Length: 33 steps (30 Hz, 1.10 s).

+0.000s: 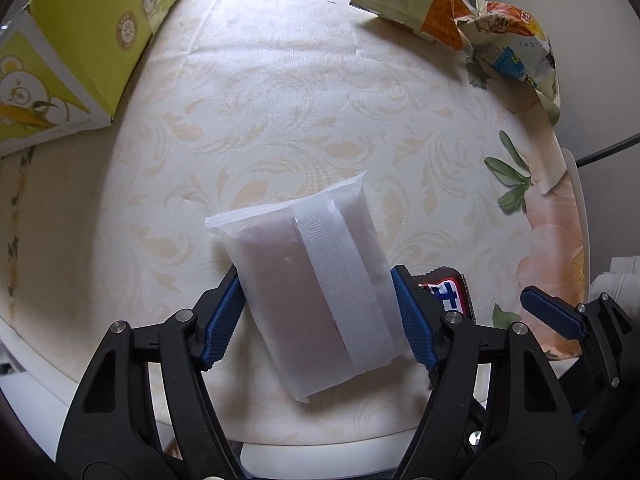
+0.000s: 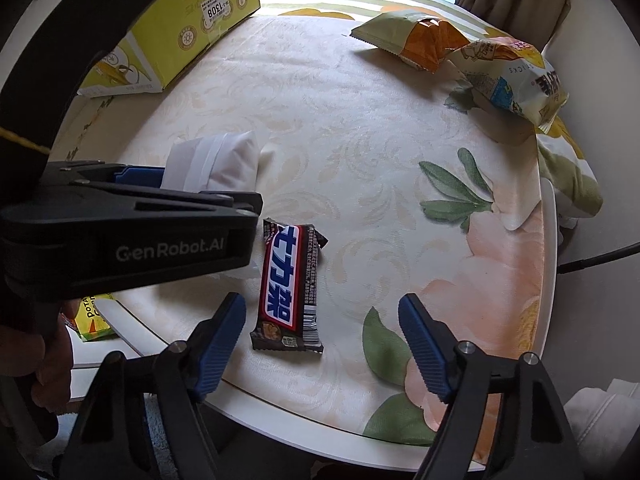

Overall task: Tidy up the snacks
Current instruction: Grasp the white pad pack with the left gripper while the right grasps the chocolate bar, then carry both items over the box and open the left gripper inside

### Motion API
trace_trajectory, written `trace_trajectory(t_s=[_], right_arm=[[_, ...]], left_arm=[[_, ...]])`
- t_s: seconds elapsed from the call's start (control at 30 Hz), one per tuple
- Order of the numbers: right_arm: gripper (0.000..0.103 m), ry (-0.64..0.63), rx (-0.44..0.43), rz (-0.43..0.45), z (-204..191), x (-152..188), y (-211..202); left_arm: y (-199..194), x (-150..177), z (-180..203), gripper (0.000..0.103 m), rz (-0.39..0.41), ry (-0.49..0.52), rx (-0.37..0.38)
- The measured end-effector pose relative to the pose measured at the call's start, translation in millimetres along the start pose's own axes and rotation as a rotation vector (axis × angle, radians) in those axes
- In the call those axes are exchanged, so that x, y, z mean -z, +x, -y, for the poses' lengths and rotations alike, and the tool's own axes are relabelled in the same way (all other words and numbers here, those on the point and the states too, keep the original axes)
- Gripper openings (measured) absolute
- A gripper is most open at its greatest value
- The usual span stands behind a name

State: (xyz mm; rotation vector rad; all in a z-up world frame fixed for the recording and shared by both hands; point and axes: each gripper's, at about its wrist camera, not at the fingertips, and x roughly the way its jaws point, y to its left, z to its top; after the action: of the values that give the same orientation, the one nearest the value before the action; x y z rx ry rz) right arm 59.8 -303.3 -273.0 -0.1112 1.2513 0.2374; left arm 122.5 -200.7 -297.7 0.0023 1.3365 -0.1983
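My left gripper (image 1: 318, 316) is shut on a white translucent snack packet (image 1: 316, 284), both blue pads pressing its sides near the table's front edge. The packet also shows in the right wrist view (image 2: 224, 160), behind the left gripper's black body (image 2: 120, 232). A dark chocolate bar (image 2: 288, 286) lies flat on the tablecloth; my right gripper (image 2: 322, 340) is open, its fingers either side of the bar's near end, a little above. The bar peeks out in the left wrist view (image 1: 446, 290).
A yellow-green cardboard box (image 1: 80, 44) stands open at the back left. Two snack bags, one orange-green (image 2: 412, 36) and one pale printed (image 2: 516, 80), lie at the back right. The round table's floral cloth (image 2: 360, 160) ends close to the right. A yellow packet (image 2: 94, 316) lies below the front edge.
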Motion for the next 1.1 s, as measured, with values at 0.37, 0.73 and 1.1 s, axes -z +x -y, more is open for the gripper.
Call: trace_trajectory(t_s=[0.37,0.73,1.1], right_arm=[[0.062,-0.021,0.009,0.0,-9.4,-3.4,8.0],[0.033,-0.045,0.028,-0.005,-28.5,-6.1,18.8],[0.026,-0.031,0.021,0.048,-33.5,-20.5,-2.0]], left_arm=[[-15.9,0.3,-31.9,0.066,0.013,-0.046,-0.017],[-28.6,-1.4,-44.6,0.066,0.043,-0.046,-0.019],[-56.9,-6.9,-44.3,0.066,0.092,-0.052,-0.02]])
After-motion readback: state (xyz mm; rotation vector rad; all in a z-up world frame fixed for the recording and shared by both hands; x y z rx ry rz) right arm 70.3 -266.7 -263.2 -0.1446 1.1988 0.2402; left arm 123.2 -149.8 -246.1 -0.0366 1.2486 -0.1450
